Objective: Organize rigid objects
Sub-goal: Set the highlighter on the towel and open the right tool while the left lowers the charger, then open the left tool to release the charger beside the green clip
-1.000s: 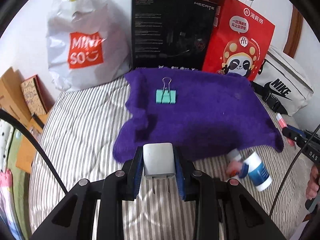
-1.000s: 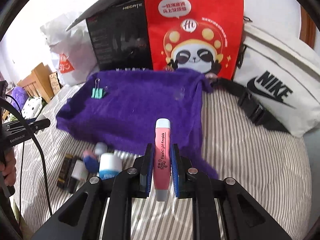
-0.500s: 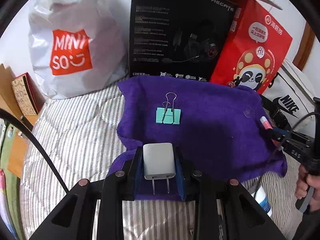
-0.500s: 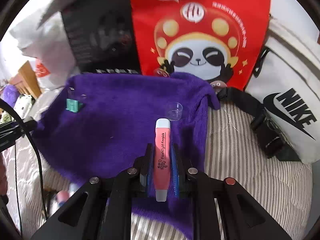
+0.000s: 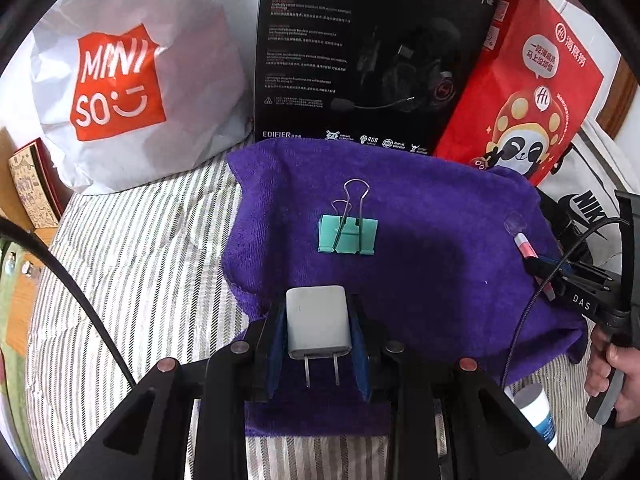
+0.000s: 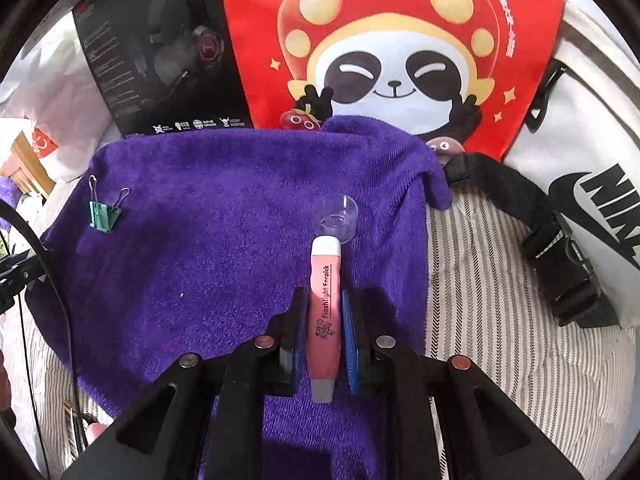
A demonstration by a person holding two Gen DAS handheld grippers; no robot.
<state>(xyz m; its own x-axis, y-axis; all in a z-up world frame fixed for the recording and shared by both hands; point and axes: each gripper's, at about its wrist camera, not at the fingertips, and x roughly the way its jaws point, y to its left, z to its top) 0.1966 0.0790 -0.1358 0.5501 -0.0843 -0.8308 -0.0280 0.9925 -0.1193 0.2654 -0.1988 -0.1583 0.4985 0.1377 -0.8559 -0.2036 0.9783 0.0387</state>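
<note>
My left gripper (image 5: pixel 318 312) is shut on a white plug charger (image 5: pixel 318 322), prongs toward the camera, over the near edge of a purple towel (image 5: pixel 432 248). A green binder clip (image 5: pixel 347 234) lies on the towel ahead of it. My right gripper (image 6: pixel 323 308) is shut on a pink flashlight earpick pen (image 6: pixel 325 312) low over the towel (image 6: pixel 208 240). A clear plastic cap (image 6: pixel 338 216) sits just beyond the pen's white tip. The clip (image 6: pixel 103 214) lies at the towel's left. The right gripper also shows in the left wrist view (image 5: pixel 544 270).
At the back stand a white Miniso bag (image 5: pixel 120 92), a black headset box (image 5: pixel 360 60), a red panda bag (image 6: pixel 392 52) and a white Nike bag (image 6: pixel 592 160) with a black strap (image 6: pixel 532 216). A white-and-blue bottle (image 5: pixel 538 412) lies on the striped bedding (image 5: pixel 140 272).
Both grippers have moved forward and lower over the purple towel with their objects held. The pen's tip has come close to the clear cap.
</note>
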